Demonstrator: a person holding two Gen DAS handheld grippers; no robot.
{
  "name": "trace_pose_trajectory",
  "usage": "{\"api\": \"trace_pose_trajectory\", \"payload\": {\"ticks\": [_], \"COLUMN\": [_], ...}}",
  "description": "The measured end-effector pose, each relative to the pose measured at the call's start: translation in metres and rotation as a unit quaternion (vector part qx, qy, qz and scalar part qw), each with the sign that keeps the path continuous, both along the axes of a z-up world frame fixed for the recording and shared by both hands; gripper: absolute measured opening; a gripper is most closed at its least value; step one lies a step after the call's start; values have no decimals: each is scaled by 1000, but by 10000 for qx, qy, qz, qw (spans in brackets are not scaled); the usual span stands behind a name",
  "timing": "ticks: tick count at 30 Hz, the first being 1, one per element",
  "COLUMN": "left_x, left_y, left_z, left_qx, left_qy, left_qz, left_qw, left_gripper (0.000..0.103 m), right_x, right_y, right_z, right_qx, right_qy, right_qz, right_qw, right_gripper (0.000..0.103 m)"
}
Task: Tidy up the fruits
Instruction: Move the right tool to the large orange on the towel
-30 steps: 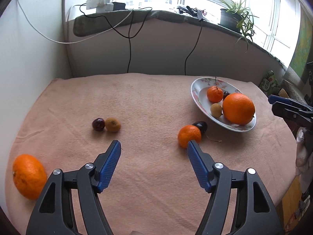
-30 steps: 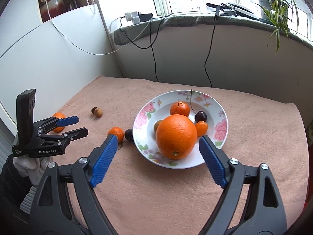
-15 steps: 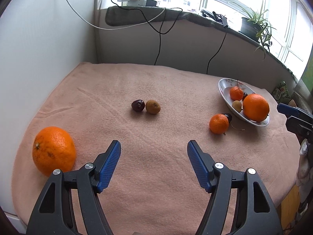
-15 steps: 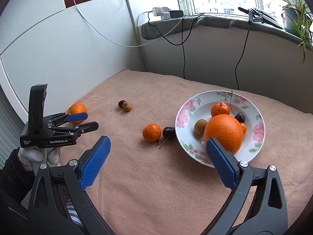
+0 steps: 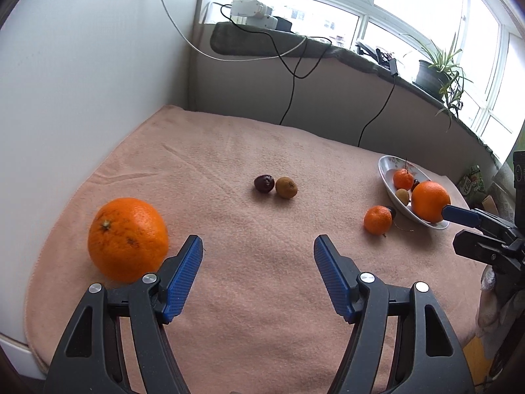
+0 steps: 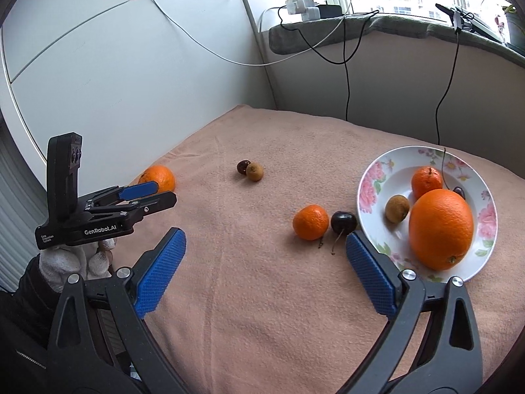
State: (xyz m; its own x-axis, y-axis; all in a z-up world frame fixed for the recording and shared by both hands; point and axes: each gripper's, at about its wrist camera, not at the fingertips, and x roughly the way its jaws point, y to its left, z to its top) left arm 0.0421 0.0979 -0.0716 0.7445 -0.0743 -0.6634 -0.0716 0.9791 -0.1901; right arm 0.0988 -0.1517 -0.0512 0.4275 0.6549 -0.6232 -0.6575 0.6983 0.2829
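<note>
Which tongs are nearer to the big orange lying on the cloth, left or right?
Left. The left tongs sit just beside the big orange; the right tongs are across the cloth, near the plate.

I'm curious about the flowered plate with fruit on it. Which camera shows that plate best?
The right wrist view: the flowered plate is seen from above, its rim, pattern and fruit clear. In the left wrist view the plate sits small at the far right, seen edge-on, its near end partly hidden behind the other tool's fingers.
</note>
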Motion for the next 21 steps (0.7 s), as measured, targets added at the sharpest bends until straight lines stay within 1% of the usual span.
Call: {"api": "trace_pose_trajectory", "payload": {"ticks": [10,12,13,21], "left_x": [-28,-33,-35,-35], "left_y": [42,50,54,76], "left_z": [2,1,0,-9], "left_qx": [-50,-99,-95,41], "left_qy": [-104,-106,-106,79], "left_qz": [487,551,587,711], "left_qw": [9987,9984,9982,9974], "left_gripper": [70,74,80,80], "right_x": [5,6,7,11], "right_y": [53,65,70,121], "right_z": [-4,-7,-8,-19], "right_qx": [-149,-198,-215,-349], "right_qy": [130,154,169,318], "right_qz": [432,520,562,936], "right_qw": [9989,9983,9980,9945], "right_gripper": [100,100,100,100]}}
